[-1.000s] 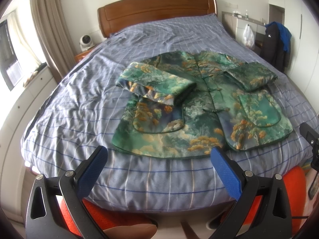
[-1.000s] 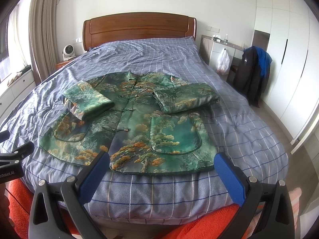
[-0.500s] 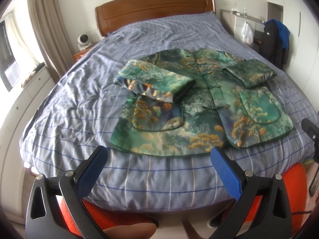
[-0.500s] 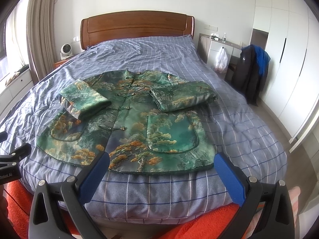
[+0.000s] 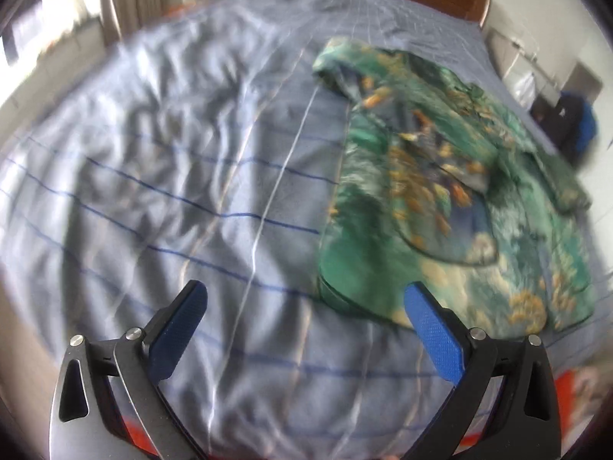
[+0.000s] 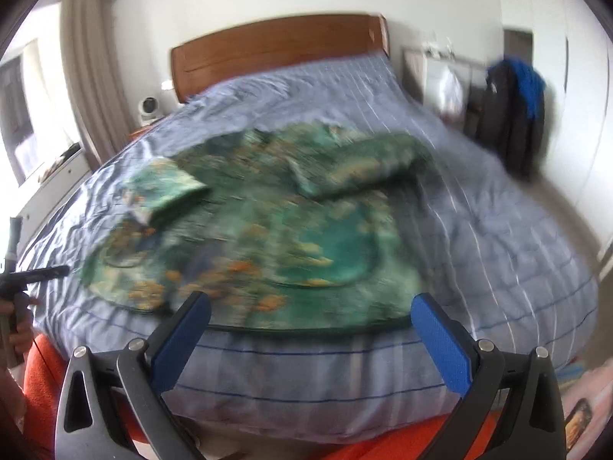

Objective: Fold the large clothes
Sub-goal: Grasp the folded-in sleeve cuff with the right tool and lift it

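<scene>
On the bed: a green jacket with gold and orange patterning lies spread flat on the blue-striped bedspread, both sleeves folded in over its front.
Left sleeve: folded across the chest toward the middle — its cuff end lifts a little off the body of the garment.
Right sleeve: folded inward as a thicker roll above the right pocket.
Hem: the bottom edge runs along the near side of the bed, close to its foot edge.
Left gripper: jaws wide apart, holding nothing; it hangs over the bedspread, tilted so the jacket's left side edge and lower corner sit just beyond its right fingertip. The rest of the jacket fills the right half of this view.
Right gripper: jaws wide apart and empty; it points level toward the headboard, its two blue pads framing the hem, which lies just past the tips.
Left hand in right view: at the far left edge a hand grips the handle of the other tool, beside the bed.
Sharpness: both views are smeared with motion blur — fine detail of the cloth cannot be read.
Surroundings: a dark coat with blue lining hangs at the far right wall.
</scene>
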`<state>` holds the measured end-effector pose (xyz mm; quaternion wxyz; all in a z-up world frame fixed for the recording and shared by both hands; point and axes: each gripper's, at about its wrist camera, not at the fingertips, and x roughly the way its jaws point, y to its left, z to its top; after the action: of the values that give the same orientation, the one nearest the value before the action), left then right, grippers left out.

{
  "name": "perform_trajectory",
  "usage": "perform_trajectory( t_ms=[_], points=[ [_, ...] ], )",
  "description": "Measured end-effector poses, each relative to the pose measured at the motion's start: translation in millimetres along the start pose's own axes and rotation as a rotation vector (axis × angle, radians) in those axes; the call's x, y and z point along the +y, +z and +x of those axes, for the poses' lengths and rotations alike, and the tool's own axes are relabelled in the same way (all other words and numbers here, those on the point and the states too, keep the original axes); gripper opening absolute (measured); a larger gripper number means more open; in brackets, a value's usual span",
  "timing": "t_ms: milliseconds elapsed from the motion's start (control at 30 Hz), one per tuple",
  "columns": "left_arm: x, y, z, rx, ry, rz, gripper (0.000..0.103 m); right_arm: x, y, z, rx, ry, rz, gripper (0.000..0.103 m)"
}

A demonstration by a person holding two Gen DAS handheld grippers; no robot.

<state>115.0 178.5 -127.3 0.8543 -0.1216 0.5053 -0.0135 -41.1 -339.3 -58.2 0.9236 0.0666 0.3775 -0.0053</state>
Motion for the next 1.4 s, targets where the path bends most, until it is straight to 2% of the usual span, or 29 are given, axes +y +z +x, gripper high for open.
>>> perform_trajectory(
  t_ms=[67, 167, 233, 300, 367, 400, 433, 467, 500, 533, 567, 600, 733, 900, 1033, 1167, 1233, 1267, 1300, 1333, 1367, 1400],
  points=[
    [10, 8, 22, 0.066, -0.072, -0.011, 0.102, -31, 0, 22, 0.057, 0.020, 0.055, 0.103],
    [9, 14, 46, 0.113, -0.118, -0.007, 0.102, -75, 0, 66, 0.166, 0.085, 0.127, 0.103],
    [1, 17, 53, 0.098, -0.092, 0.030, 0.102, -96, -1, 91, 0.221, 0.153, 0.188, 0.102],
    [-12, 17, 56, 0.085, -0.058, 0.101, 0.101, -105, -1, 110, 0.267, 0.181, 0.229, 0.098],
    [-21, 16, 53, 0.091, -0.026, 0.151, 0.084, -108, -2, 129, 0.325, 0.185, 0.254, 0.090],
    [-25, 13, 50, 0.099, -0.040, 0.179, 0.059, -108, -1, 135, 0.343, 0.183, 0.262, 0.083],
    [-28, 11, 46, 0.098, -0.047, 0.192, 0.039, -107, 0, 139, 0.349, 0.182, 0.263, 0.075],
    [-31, 9, 40, 0.082, -0.013, 0.211, 0.031, -104, 2, 141, 0.343, 0.180, 0.251, 0.062],
    [-33, 7, 33, 0.065, 0.004, 0.232, 0.015, -100, 5, 139, 0.338, 0.178, 0.228, 0.056],
    [-32, 7, 28, 0.060, -0.005, 0.237, 0.012, -96, 7, 138, 0.337, 0.165, 0.208, 0.043],
    [-33, 6, 20, 0.046, 0.004, 0.239, 0.012, -91, 10, 134, 0.332, 0.149, 0.176, 0.023],
    [-33, 6, 13, 0.036, 0.006, 0.239, 0.011, -87, 13, 131, 0.324, 0.144, 0.157, 0.016],
    [-27, 0, -29, 0.002, -0.030, 0.222, 0.009, -60, 32, 100, 0.256, 0.116, 0.040, 0.012],
    [-15, -31, -63, 0.009, -0.019, 0.254, 0.009, -42, 43, 55, 0.203, 0.160, -0.007, 0.011],
    [-4, -64, -56, 0.057, 0.023, 0.235, 0.010, -46, 15, 46, 0.236, 0.152, 0.012, 0.011],
    [-10, -70, -25, 0.075, 0.082, 0.236, 0.010, -76, -26, 69, 0.306, 0.111, 0.110, 0.011],
    [-20, -72, -20, 0.056, 0.148, 0.288, 0.021, -87, -38, 84, 0.324, 0.110, 0.145, 0.012],
    [-26, -73, -19, 0.052, 0.173, 0.305, 0.025, -88, -38, 89, 0.322, 0.113, 0.144, 0.019],
    [-29, -72, -24, 0.039, 0.196, 0.318, 0.034, -87, -35, 91, 0.327, 0.109, 0.135, 0.024],
    [-31, -73, -31, 0.024, 0.203, 0.319, 0.051, -87, -30, 92, 0.342, 0.098, 0.115, 0.042],
    [-30, -71, -41, 0.001, 0.203, 0.311, 0.060, -87, -25, 90, 0.357, 0.090, 0.095, 0.060],
    [-29, -71, -49, -0.027, 0.198, 0.299, 0.072, -87, -20, 87, 0.363, 0.075, 0.073, 0.066]
  ],
)
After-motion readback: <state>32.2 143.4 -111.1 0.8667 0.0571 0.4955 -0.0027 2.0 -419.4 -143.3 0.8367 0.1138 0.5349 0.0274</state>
